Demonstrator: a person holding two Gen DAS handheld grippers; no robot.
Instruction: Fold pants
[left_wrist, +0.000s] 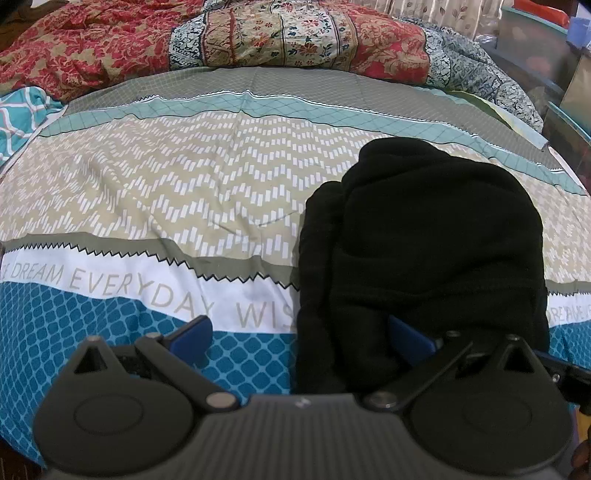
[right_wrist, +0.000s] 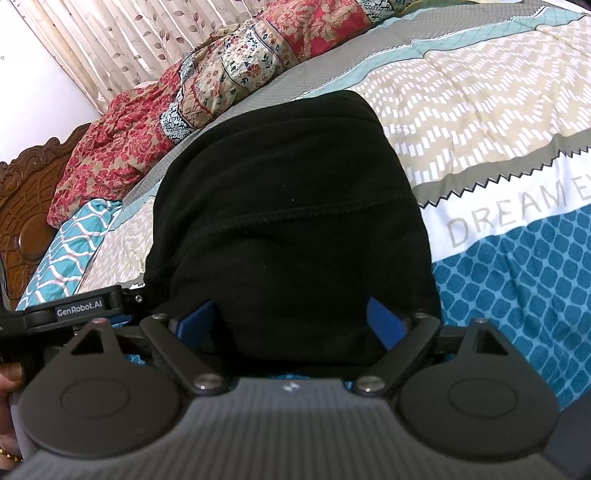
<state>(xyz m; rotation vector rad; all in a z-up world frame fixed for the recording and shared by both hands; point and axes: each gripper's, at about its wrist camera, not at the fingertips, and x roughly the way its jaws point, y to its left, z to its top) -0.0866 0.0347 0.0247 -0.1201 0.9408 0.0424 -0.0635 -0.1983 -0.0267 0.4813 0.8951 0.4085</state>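
Here, folded black pants hiding fingertips, right gripper wide, left gripper wide astride edge.

Black pants are seen folded on patterned bedspread; left gripper is spread wide at their near edge.

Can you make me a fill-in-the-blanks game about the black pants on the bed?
1. The folded pants are the colour ____.
2. The pants lie on a bedspread printed with the word DREAM, then ____.
3. The fingers of the right gripper are the colour ____.
4. The crumpled quilt at the far side of the bed is mostly ____ with flowers.

Missing words: black; EVERYDAY; blue; red
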